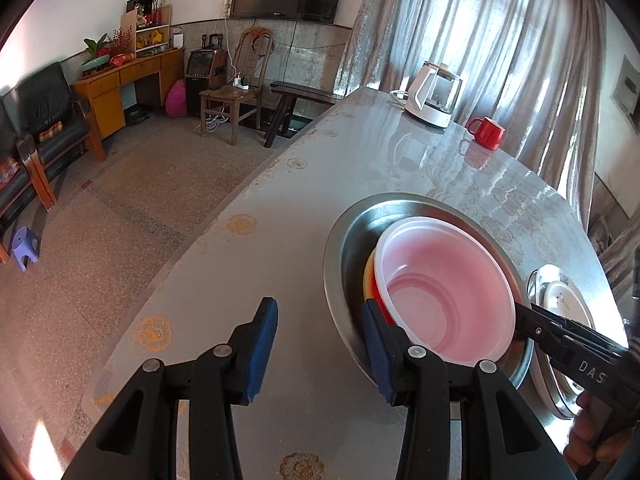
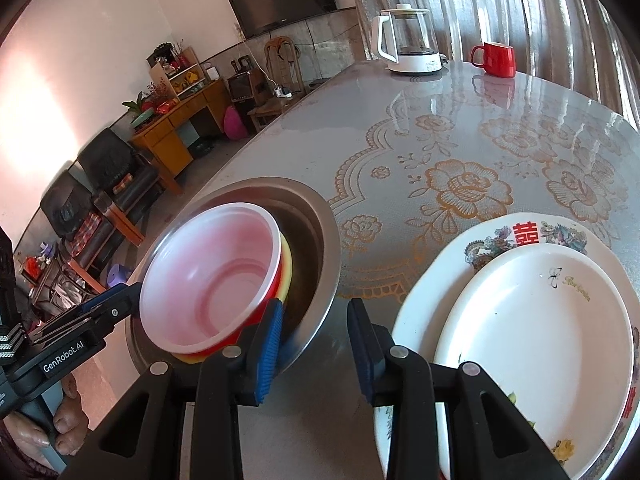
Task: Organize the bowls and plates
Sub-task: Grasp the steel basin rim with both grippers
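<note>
A red bowl with a pale pink inside (image 1: 444, 292) sits nested on a yellow bowl (image 1: 370, 270) in a steel basin (image 1: 340, 256) on the table. It also shows in the right wrist view (image 2: 212, 280), in the basin (image 2: 316, 232). My left gripper (image 1: 320, 352) is open, its right finger at the basin's near rim. My right gripper (image 2: 316, 344) is open beside the basin, left of two stacked plates: a plain white plate (image 2: 540, 344) on a flowered plate (image 2: 440, 276).
A white kettle (image 2: 408, 40) and a red mug (image 2: 496, 60) stand at the far end of the table (image 2: 400, 128). The table's edge drops to the floor on the left. Chairs and a wooden desk stand along the wall.
</note>
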A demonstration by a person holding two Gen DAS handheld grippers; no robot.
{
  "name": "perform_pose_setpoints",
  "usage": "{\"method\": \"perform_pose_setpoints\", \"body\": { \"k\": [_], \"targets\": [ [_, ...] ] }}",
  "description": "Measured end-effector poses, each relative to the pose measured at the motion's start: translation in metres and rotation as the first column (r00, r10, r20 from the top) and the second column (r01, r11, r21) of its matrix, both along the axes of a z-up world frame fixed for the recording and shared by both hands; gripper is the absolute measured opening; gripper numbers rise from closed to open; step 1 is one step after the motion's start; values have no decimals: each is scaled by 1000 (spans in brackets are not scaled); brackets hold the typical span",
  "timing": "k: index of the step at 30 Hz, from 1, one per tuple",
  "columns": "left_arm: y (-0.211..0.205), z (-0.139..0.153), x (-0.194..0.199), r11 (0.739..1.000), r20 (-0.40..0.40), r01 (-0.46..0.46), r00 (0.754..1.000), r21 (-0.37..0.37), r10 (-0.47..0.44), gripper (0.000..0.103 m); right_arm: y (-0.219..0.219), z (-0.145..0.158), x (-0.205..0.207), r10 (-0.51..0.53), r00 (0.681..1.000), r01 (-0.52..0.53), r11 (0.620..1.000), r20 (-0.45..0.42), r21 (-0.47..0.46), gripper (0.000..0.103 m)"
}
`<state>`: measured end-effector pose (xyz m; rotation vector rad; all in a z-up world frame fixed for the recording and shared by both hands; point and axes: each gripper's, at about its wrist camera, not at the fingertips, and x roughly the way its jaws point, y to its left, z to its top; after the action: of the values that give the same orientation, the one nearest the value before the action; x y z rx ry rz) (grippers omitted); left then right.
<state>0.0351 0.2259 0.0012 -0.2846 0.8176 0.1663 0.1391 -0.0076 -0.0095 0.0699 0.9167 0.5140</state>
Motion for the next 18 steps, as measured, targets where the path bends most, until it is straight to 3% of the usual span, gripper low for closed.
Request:
{"method": "perform_pose_setpoints", "body": {
  "k": [8,15,18],
  "targets": [
    [5,-5,13,1000,-2,-7,1000,-4,7,45,7,-2,10,-10,1000,10,999,-1,-45,31],
    [20,-17,21,989,10,27,1000,-148,-25,37,13,-4,15,-4,1000,4,999,-7,-54,26],
    [19,-16,23,986,27,47,999,-160,-43,30,15,-5,18,-6,1000,5,998,-9,-57,24]
  ]
}}
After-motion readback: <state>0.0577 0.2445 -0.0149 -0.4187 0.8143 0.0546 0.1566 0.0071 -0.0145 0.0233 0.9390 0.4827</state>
